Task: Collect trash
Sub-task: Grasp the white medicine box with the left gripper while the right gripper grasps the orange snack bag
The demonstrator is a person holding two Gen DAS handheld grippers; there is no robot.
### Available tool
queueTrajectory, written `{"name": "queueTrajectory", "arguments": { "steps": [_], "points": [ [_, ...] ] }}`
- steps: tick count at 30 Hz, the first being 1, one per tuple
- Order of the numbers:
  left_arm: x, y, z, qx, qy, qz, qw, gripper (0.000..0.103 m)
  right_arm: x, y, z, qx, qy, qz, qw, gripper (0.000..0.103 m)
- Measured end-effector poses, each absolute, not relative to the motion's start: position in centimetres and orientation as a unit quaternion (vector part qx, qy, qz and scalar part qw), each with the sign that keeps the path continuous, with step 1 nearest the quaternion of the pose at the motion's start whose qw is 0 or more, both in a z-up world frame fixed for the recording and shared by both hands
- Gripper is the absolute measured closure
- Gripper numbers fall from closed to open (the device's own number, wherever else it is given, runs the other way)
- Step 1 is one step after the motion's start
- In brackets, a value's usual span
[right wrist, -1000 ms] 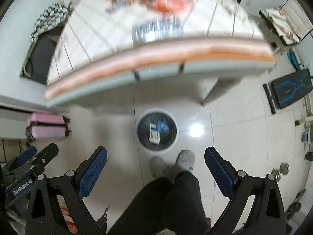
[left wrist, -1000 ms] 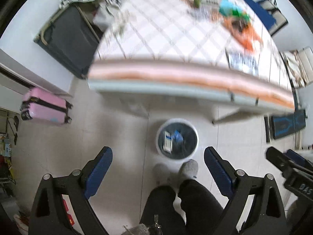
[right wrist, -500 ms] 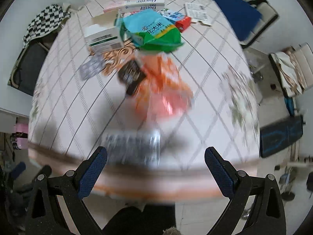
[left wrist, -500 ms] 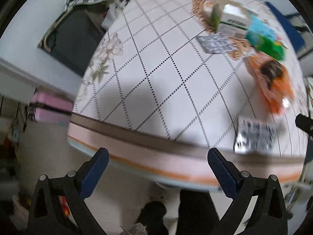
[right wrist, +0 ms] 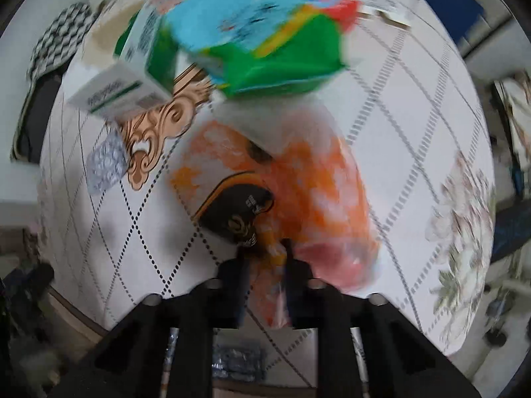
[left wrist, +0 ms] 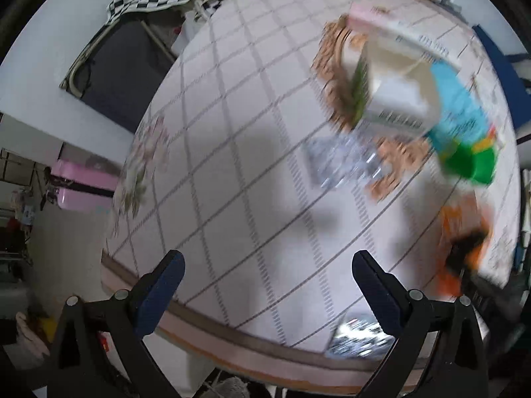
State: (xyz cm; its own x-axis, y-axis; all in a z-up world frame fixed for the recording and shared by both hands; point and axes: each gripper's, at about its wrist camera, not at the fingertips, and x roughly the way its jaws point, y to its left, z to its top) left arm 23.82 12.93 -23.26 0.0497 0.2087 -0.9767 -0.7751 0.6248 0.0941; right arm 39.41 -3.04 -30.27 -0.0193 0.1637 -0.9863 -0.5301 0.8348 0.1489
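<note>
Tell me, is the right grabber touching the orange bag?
Touching. In the right wrist view, the right gripper has its two fingers pinched close together on the near edge of the orange bag, with orange plastic squeezed between them.

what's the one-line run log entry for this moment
task: collect trash | left gripper: open, over table | right gripper: shut on orange bag | still on table: pill packs, boxes

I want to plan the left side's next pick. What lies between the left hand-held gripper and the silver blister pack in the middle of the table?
In the left wrist view, only bare checked tablecloth lies between the open left hand-held gripper and the silver blister pack.
</note>
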Motion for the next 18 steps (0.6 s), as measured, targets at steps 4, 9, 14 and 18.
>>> {"name": "queueTrajectory", "arguments": {
  "steps": [4, 9, 14, 18],
  "points": [
    [27.2, 13.4, -20.6, -0.254, 0.567, 0.337, 0.707, 0.000, 41.5, -7.6, -28.4, -0.061, 0.684, 0.224, 0.691, 0.090],
    [33.3, 15.0, -20.8, -0.261, 0.571, 0.309, 0.714, 0.000, 45.4, -11.0, -27.3, -0.001, 0.677, 0.176, 0.714, 0.090],
    [37.7, 16.2, -23.9, -0.277, 0.601, 0.284, 0.694, 0.001, 50.1, -10.8, -28.8, 0.012, 0.678, 0.142, 0.721, 0.090],
    [39.7, 16.8, -25.8, -0.270, 0.614, 0.278, 0.687, 0.001, 51.2, -9.8, -29.6, 0.001, 0.677, 0.140, 0.722, 0.090]
  ]
}}
